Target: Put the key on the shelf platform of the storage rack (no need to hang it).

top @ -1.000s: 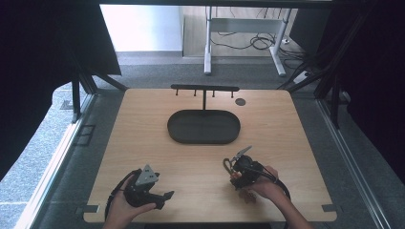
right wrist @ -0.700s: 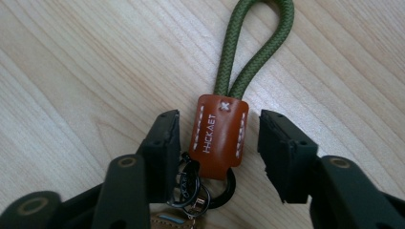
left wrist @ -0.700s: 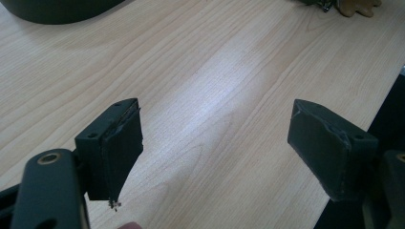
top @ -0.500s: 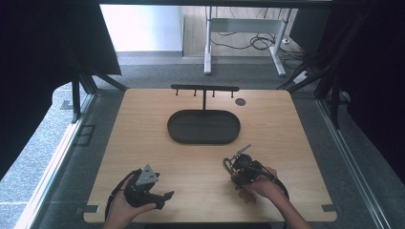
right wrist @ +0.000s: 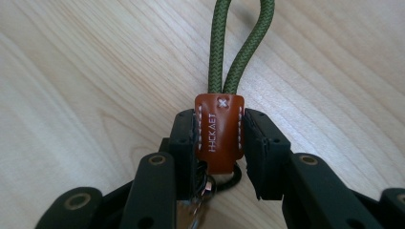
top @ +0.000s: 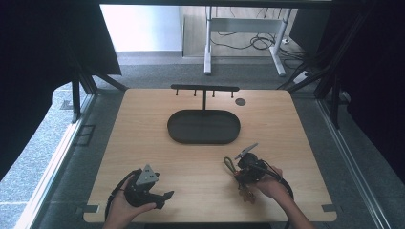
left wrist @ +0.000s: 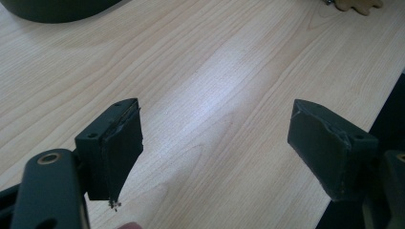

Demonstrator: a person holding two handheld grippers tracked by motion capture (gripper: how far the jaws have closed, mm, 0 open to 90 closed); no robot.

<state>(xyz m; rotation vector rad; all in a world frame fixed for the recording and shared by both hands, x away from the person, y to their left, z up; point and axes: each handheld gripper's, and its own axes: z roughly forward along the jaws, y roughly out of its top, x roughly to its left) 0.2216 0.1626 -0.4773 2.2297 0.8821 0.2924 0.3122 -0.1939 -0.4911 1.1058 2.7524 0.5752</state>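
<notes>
Leather-tabbed keychain (right wrist: 219, 132), one item: brown stitched leather tab joining a loop of olive-green braided cord (right wrist: 237, 45), with metal rings and a tan charm (top: 246, 194) hanging at the near end; lies on the near right part of the light wooden table (top: 143, 129), just in front of the person's right hand (top: 272, 187). Right gripper (right wrist: 220, 143): fingers (right wrist: 260, 143) closed on the leather tab from both sides, cord loop pointing away over the table. Left gripper (left wrist: 217, 143): fingers (left wrist: 117, 143) spread wide apart with nothing between them, held low over bare table at the near left. Further stock: dark oval tray (top: 204, 127) at mid-table, well apart from the keychain; black hook rack (top: 205, 89) rising behind it, pegs bare. Handling note, as a judgement: the likely step is lifting the keychain toward the rack; the grip on the stiff tab looks sound, and the lift would go best straight up and slowly, so the loop hangs open and free for a peg and the rings do not drag or swing. Change record: against the high views from a second and half a second ago, both grippers, the keychain, the tray and the rack sit in nearly the same places; no clear shift can be made out.
</notes>
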